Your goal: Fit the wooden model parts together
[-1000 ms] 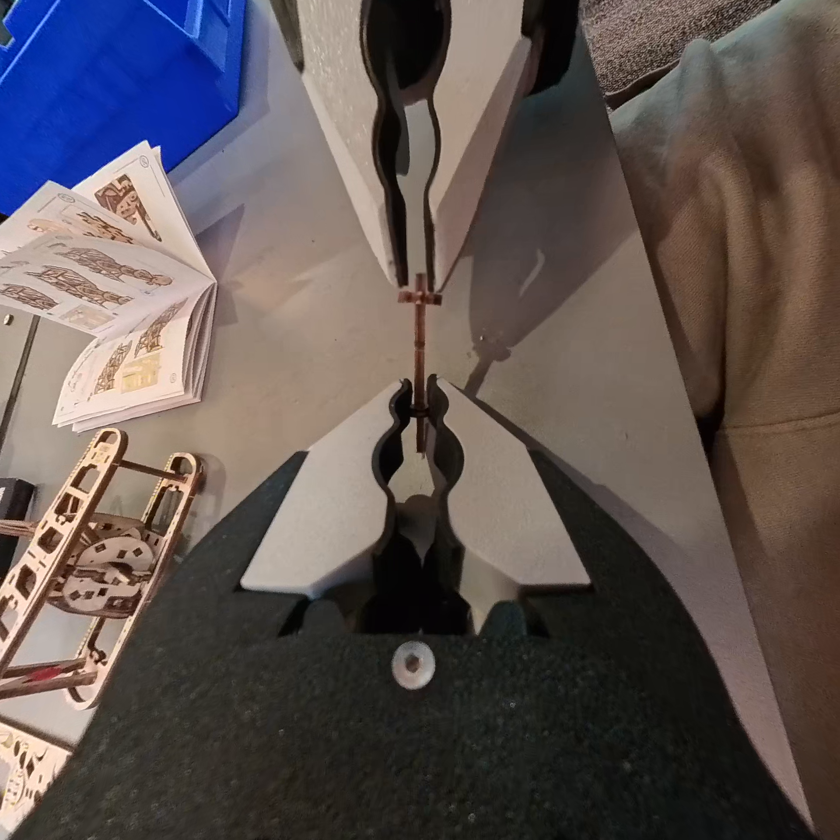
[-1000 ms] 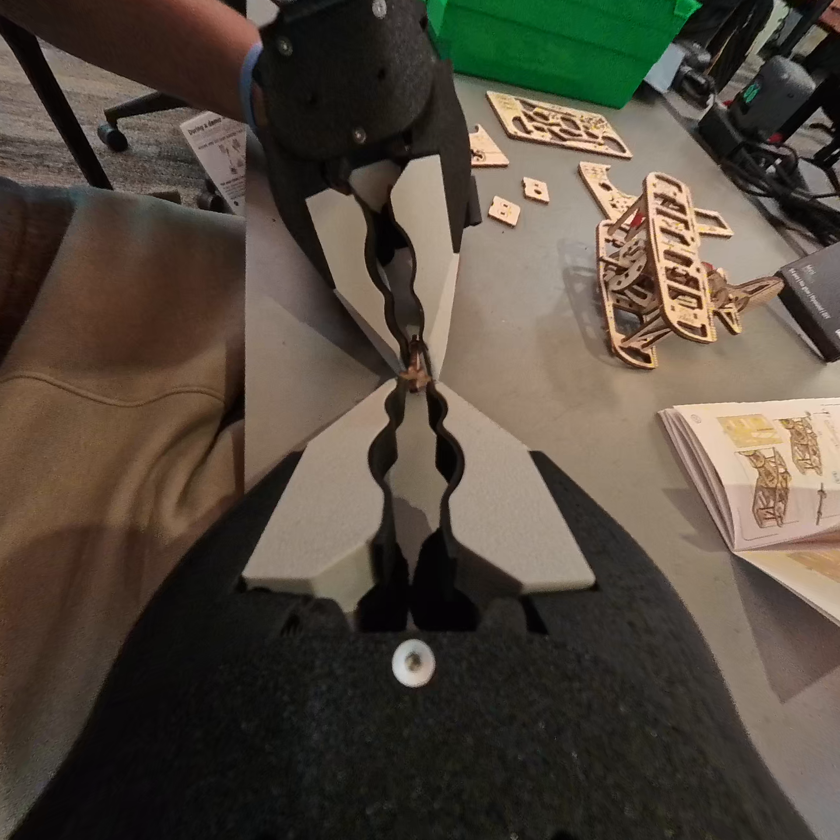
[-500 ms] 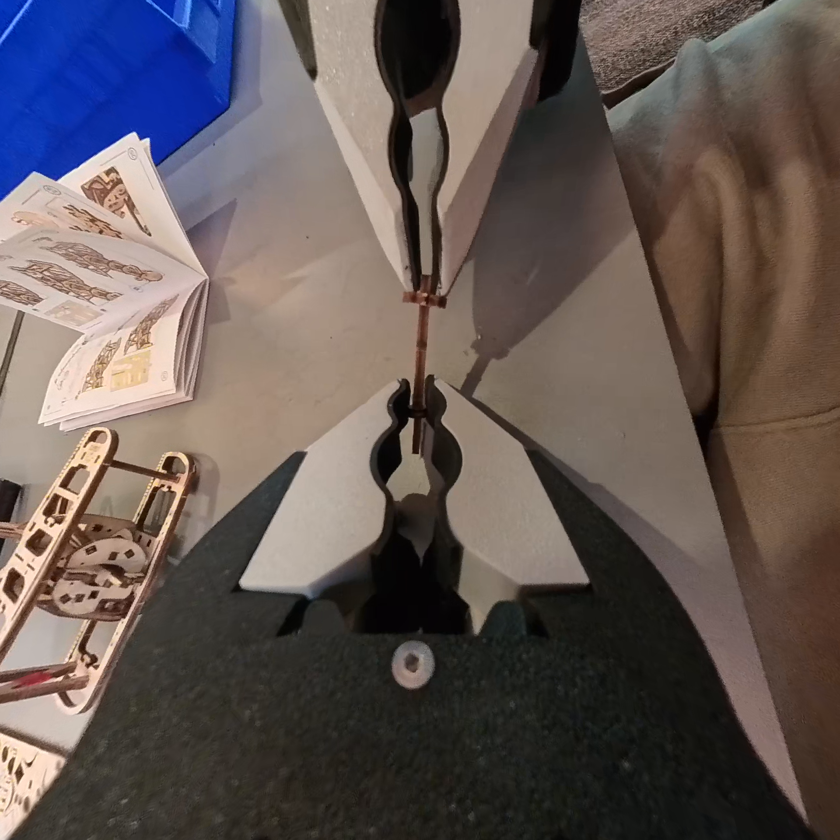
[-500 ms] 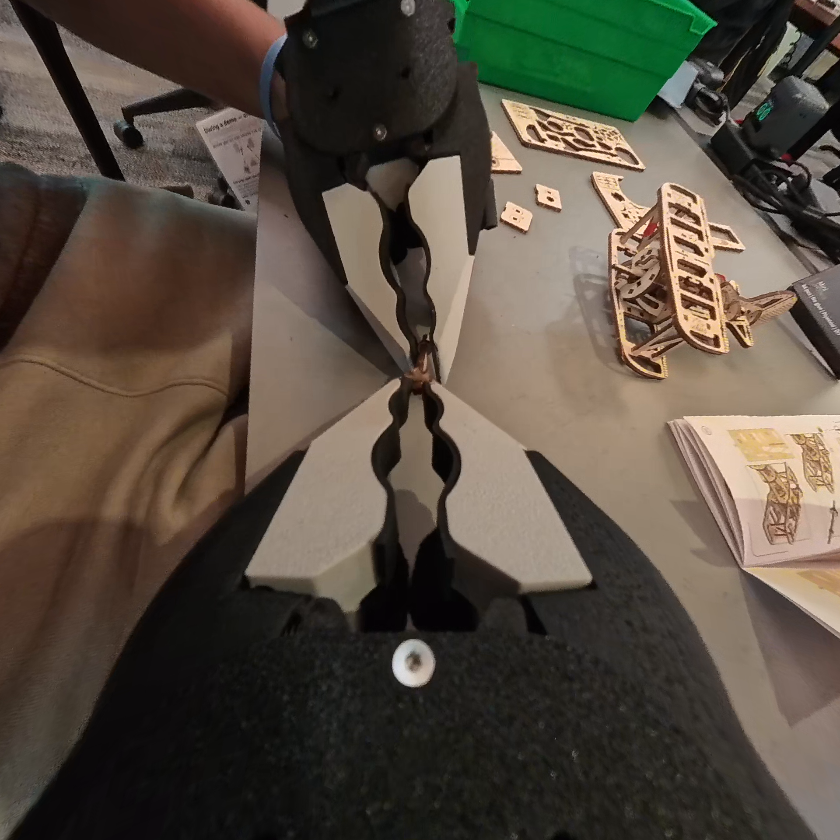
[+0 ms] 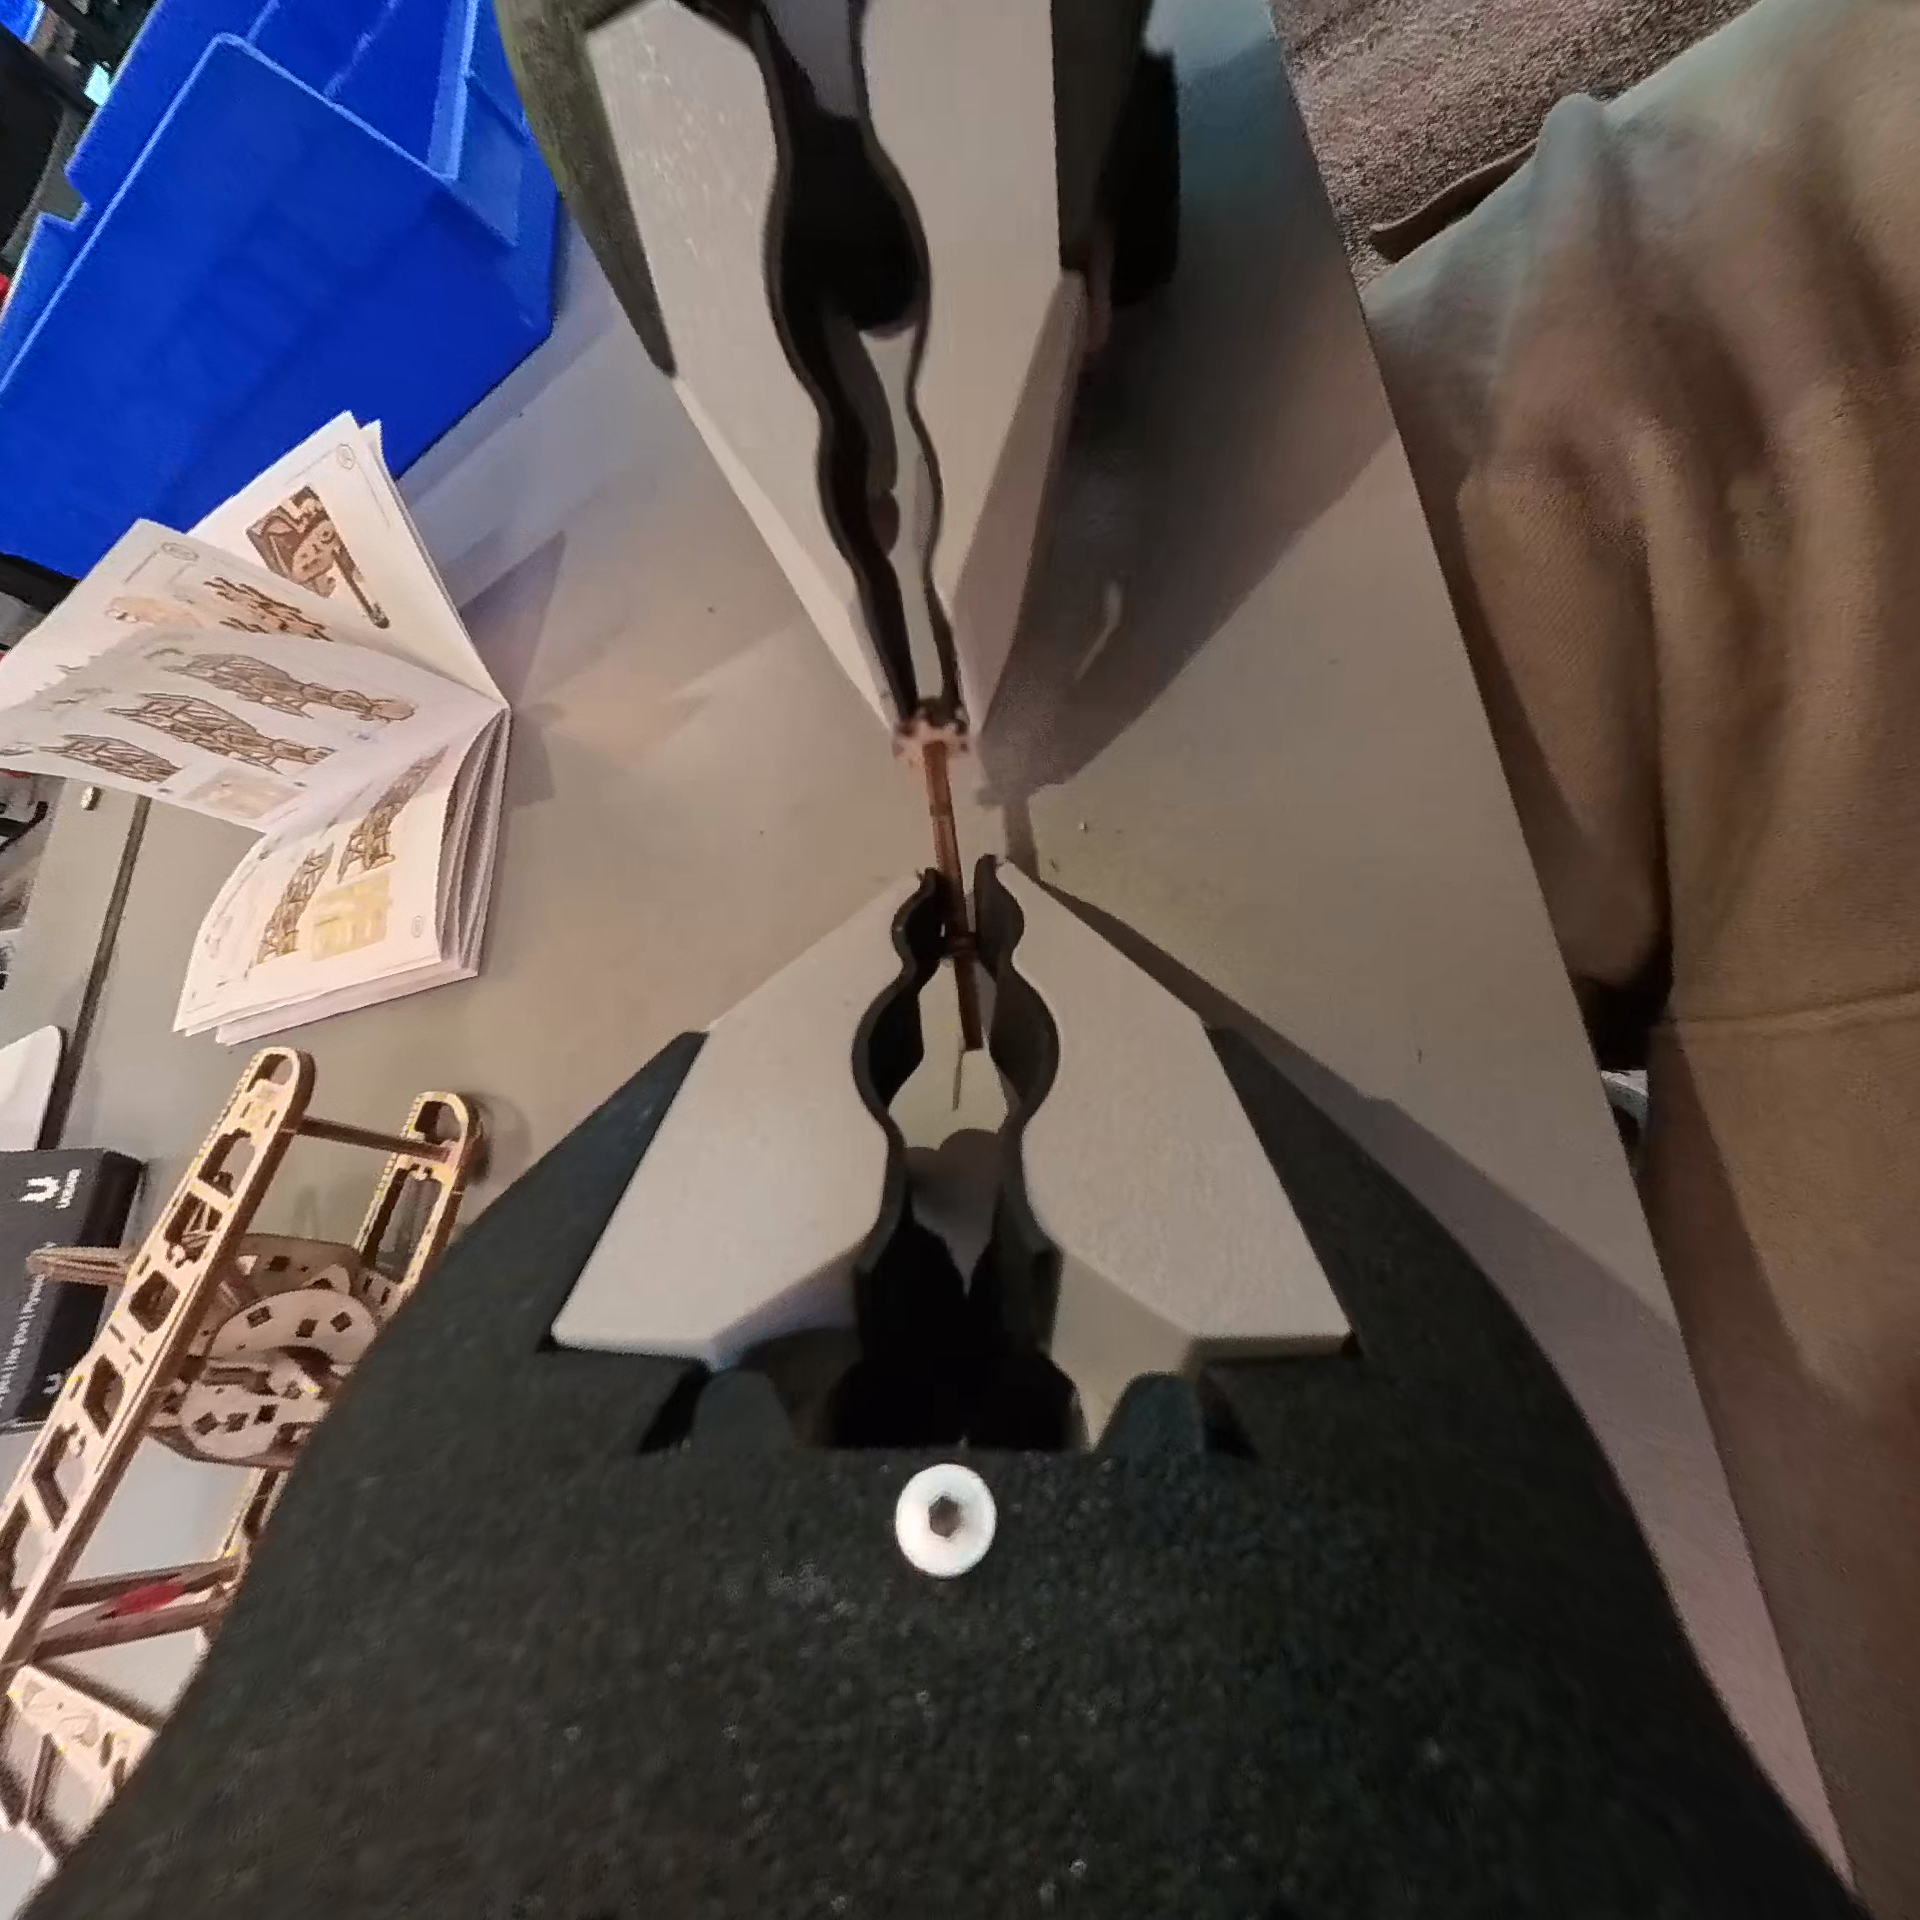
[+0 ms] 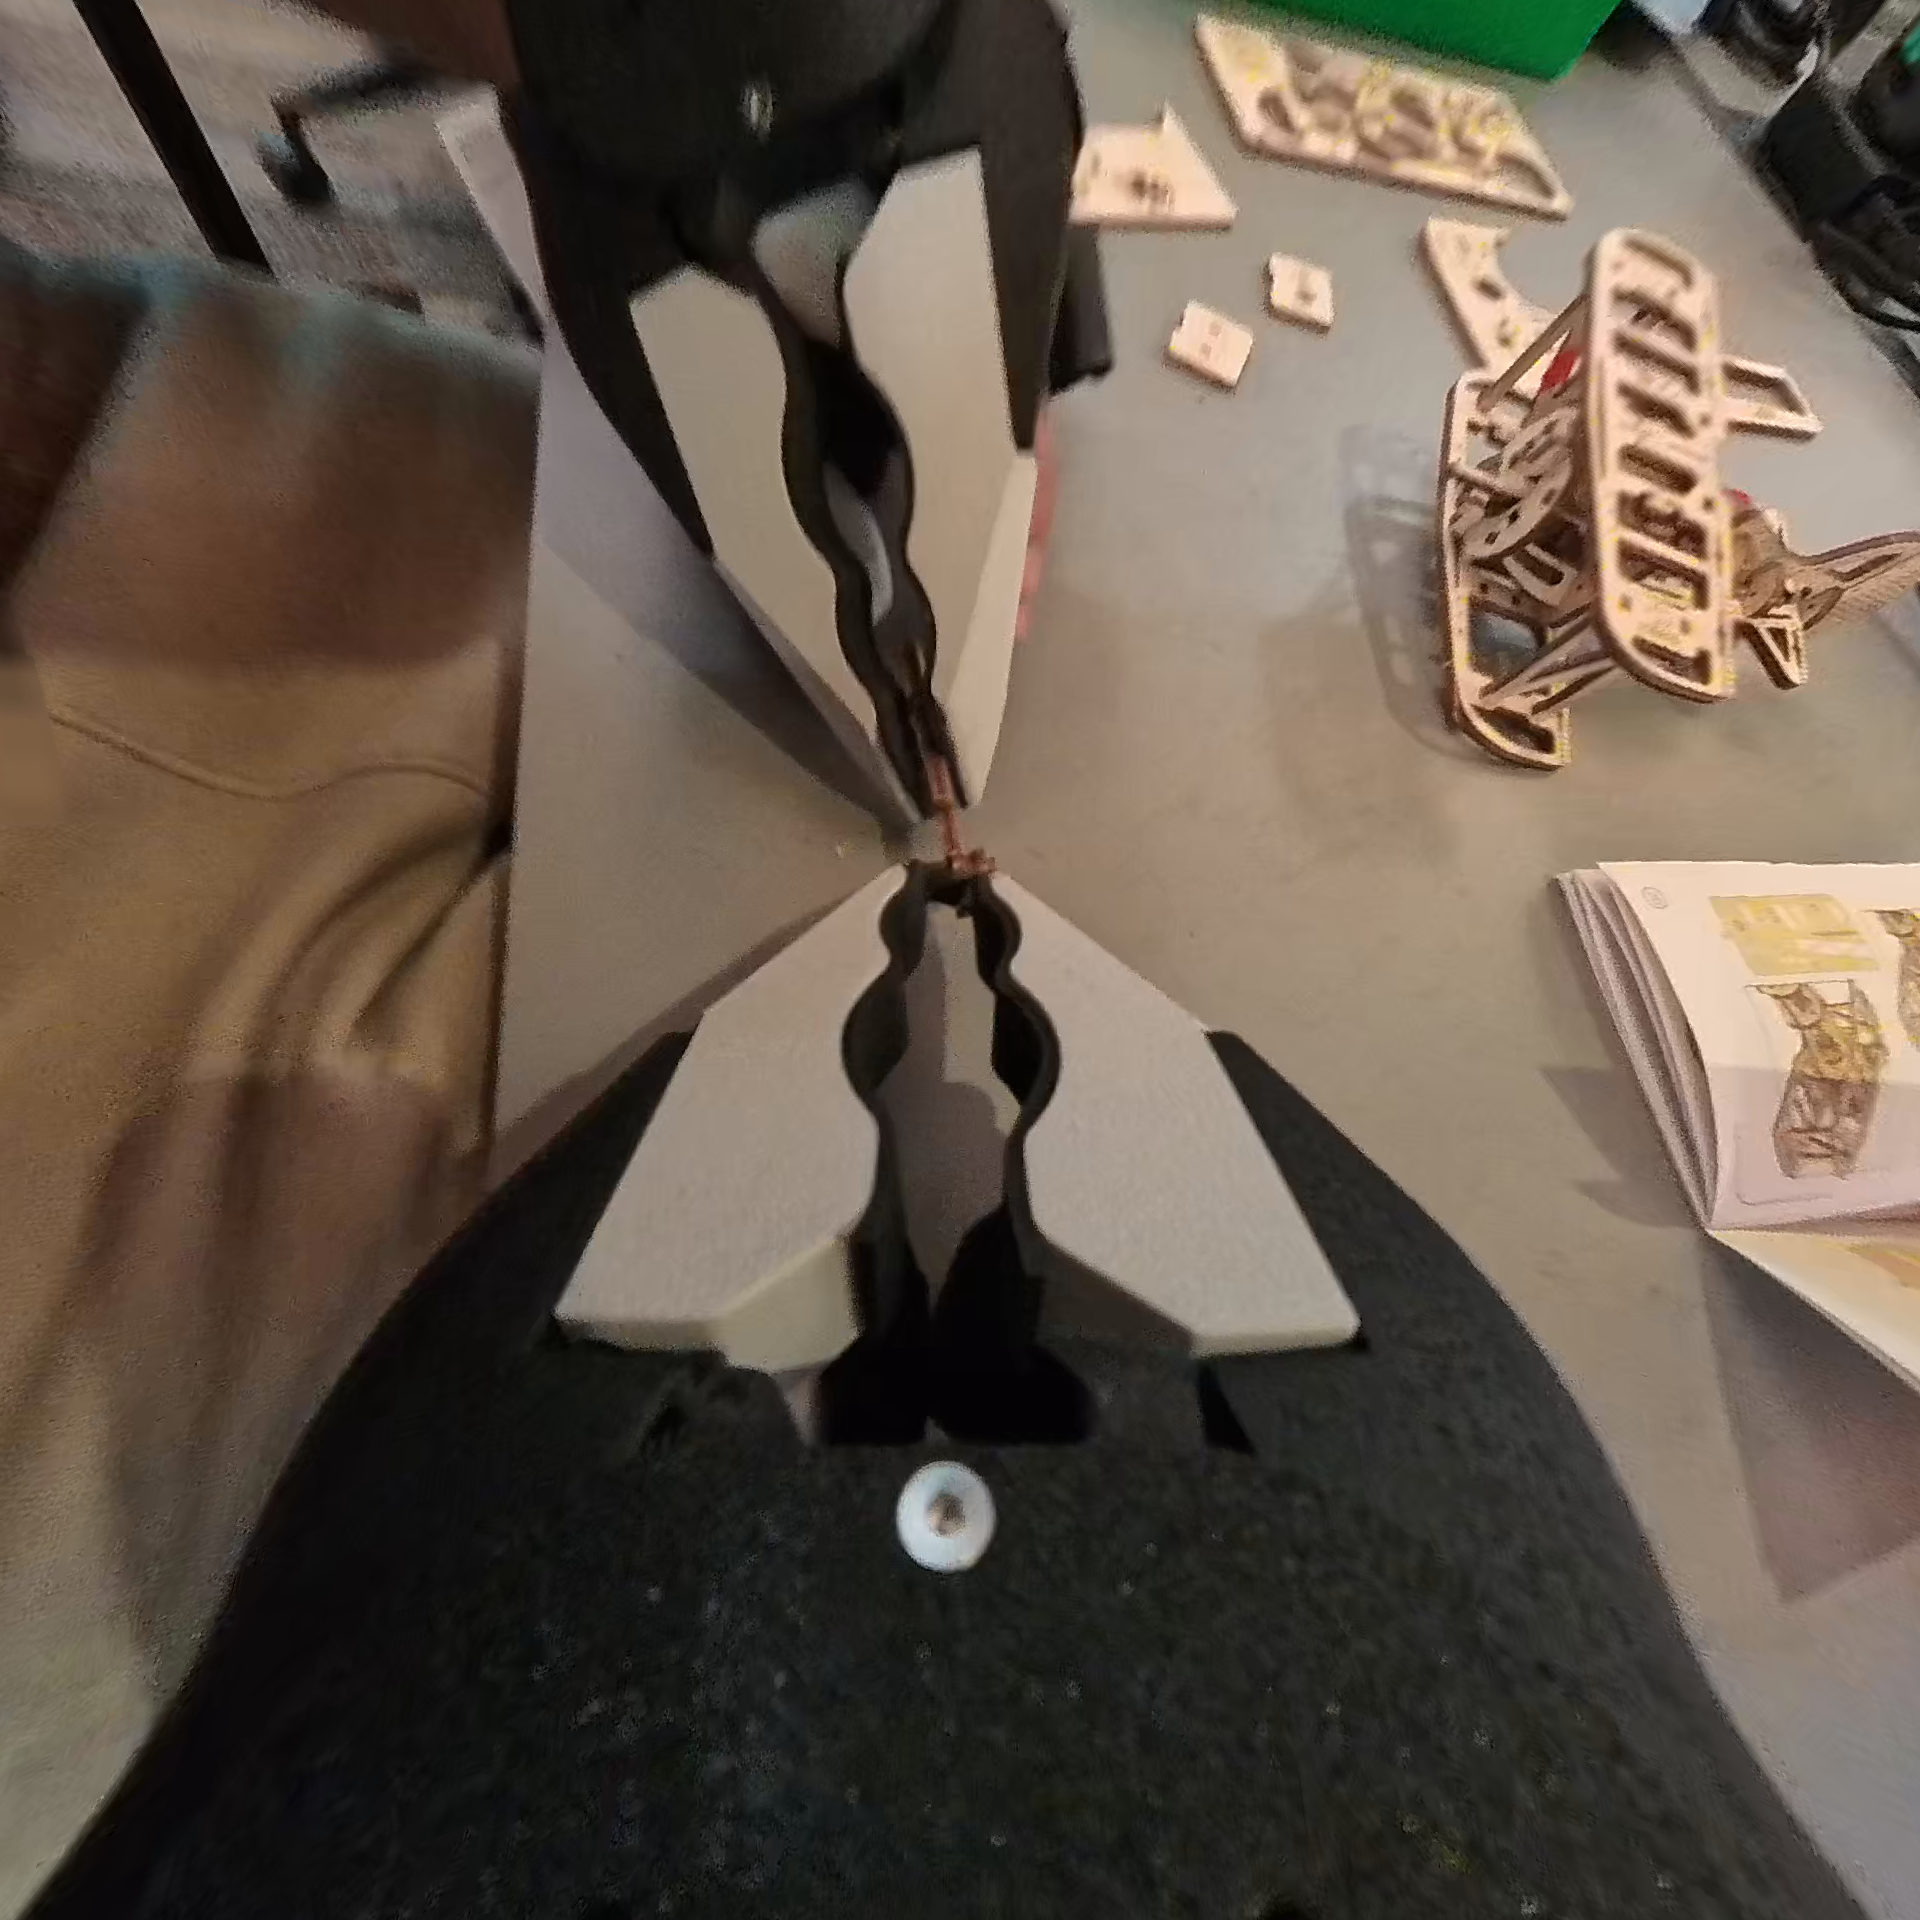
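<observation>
The left hand-held gripper [image 5: 961,883] is clenched on a thin, dark brown wooden strip [image 5: 945,810], seen edge-on and held above the grey bench [image 5: 665,748]. At the strip's far end sits a small brown wooden cross-piece [image 5: 933,735], and the right hand-held gripper [image 5: 928,707] is pinched onto that cross-piece, tip to tip with the left one. From the right wrist view the same joint shows as a tiny brown cluster [image 6: 961,860] between the two sets of grey fingers [image 6: 1122,1039].

The two parts appear to be meeting at a slot, though whether the joint is fully seated is too small to tell. The strip is slender, so pushing along it with the grippers slightly out of line could bow or snap it, or twist the cross-piece off. Both grips are at the very fingertips, so a slip could drop the parts onto the bench.

Well left of the strip lie an open white instruction booklet [image 5: 312,769] and a pale wooden lattice model [image 5: 218,1309].
</observation>
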### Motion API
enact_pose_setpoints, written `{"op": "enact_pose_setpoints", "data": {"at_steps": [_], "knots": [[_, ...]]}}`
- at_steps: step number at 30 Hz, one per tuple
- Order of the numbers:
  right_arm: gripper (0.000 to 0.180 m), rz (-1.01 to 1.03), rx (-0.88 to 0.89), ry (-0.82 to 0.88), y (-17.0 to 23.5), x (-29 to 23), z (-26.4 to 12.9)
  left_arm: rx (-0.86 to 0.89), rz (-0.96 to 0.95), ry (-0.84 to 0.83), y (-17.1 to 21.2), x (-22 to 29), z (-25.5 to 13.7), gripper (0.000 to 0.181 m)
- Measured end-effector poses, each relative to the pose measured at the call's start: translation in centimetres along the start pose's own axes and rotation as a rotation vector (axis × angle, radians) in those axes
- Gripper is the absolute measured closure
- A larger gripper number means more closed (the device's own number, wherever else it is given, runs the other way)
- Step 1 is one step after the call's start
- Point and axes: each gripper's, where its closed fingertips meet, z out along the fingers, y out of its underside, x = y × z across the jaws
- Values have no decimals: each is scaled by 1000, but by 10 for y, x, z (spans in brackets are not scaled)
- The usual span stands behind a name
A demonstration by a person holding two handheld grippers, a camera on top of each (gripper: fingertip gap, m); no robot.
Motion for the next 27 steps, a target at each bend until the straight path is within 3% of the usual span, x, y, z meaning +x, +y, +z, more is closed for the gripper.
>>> {"op": "enact_pose_setpoints", "data": {"at_steps": [1,3,7,12,21,27], "knots": [[175,40,65,-29,-9,-2,-5,0,-1,-2,0,0,0,177],[180,94,152,-63,-23,-4,-10,-4,8,-19,0,-2,1,176],[177,161,162,-45,-24,3,-13,-3,49,-77,0,-4,0,176],[163,427,148,-114,-13,13,-18,-8,58,-113,1,-8,0,177],[166,874,250,-127,-19,16,-25,-10,42,-181,2,-19,-2,177],[165,860,234,-173,-16,0,-15,16,99,-206,-2,-17,-4,176]]}}
